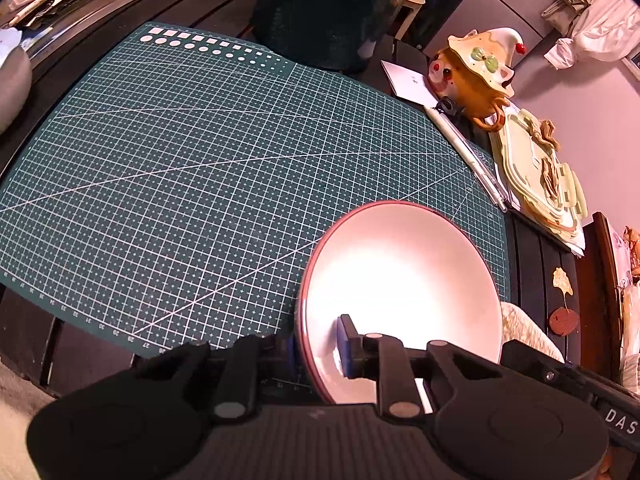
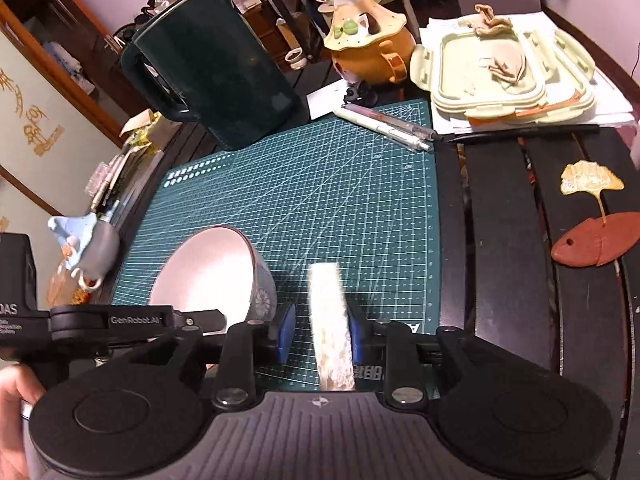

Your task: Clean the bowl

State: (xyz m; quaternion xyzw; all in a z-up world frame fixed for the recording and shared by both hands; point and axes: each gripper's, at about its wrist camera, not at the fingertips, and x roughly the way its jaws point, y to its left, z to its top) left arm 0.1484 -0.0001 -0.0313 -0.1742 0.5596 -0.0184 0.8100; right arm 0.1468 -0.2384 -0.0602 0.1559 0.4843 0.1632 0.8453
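Dark slatted tabletop (image 2: pixel 520 240) carries a green cutting mat (image 1: pixel 200 160) that serves as the work zone, with clutter kept to its edges: a dark green pitcher (image 2: pixel 216 76) at the far left corner, then an orange ceramic pot (image 2: pixel 368 48), pens (image 2: pixel 388 124) and stacked pale-green container lids (image 2: pixel 500 76) toward the right. At the near left of the mat, the left gripper (image 1: pixel 318 346) is clamped on the rim of the bowl (image 1: pixel 400 280), one blue pad inside the wall and one outside. The bowl is held tilted, its white interior turned toward the right side, presumably to expose the inner surface for wiping. The left unit sits low and roughly level, reaching in from the mat's near edge. To its right, the right gripper (image 2: pixel 320 332) holds a pale cloth strip (image 2: pixel 330 320) upright; the cloth sits against the right pad with a gap to the left pad, so the jaws appear only partly closed. This gripper points forward over the mat, just beside the bowl, cloth not touching it. Wiping appears not yet begun.
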